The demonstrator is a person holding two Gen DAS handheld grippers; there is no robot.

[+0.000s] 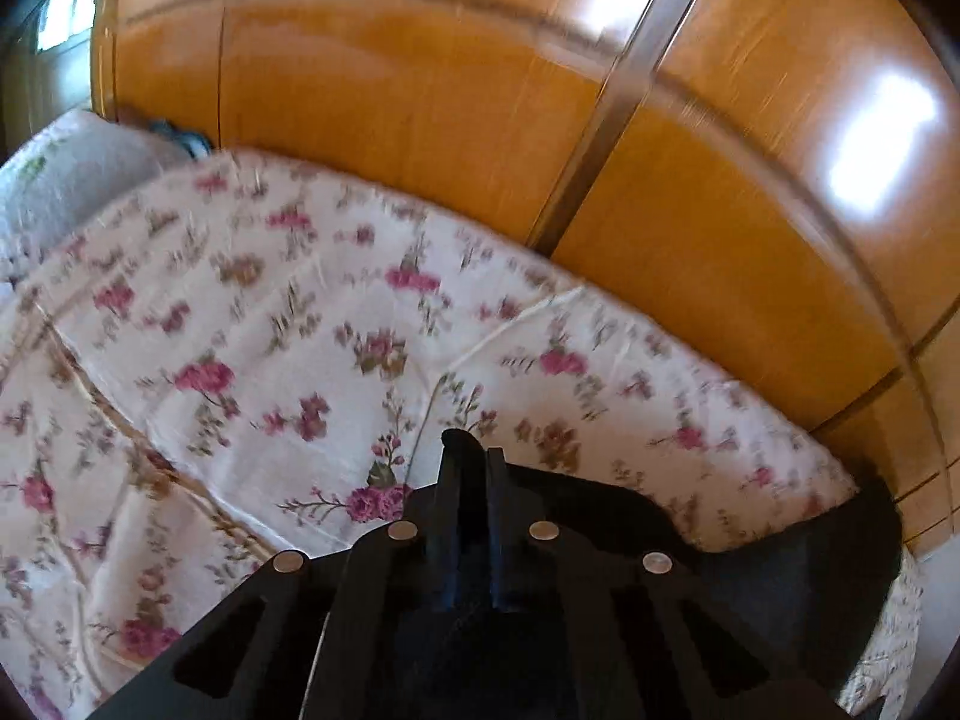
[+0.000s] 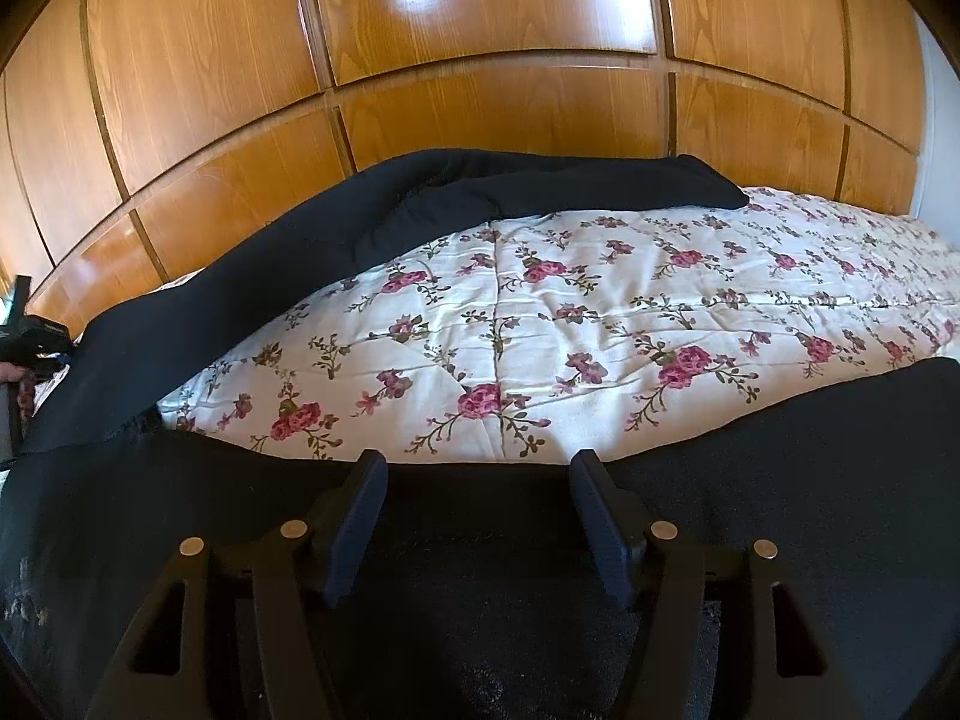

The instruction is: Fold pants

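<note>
The black pants (image 2: 252, 300) lie on a floral bedspread (image 2: 540, 330). In the right wrist view one leg runs along the far edge of the bed by the wardrobe, and more black cloth lies under my right gripper (image 2: 477, 468), which is open just above it. In the left wrist view my left gripper (image 1: 474, 450) is shut on a fold of the black pants (image 1: 780, 588), which trail off to the right over the bedspread (image 1: 300, 330). The left gripper also shows at the far left of the right wrist view (image 2: 30, 336).
A glossy wooden wardrobe (image 2: 480, 60) stands right behind the bed. A grey pillow (image 1: 78, 174) lies at the bed's far left end in the left wrist view. A white wall (image 2: 939, 120) is at the right.
</note>
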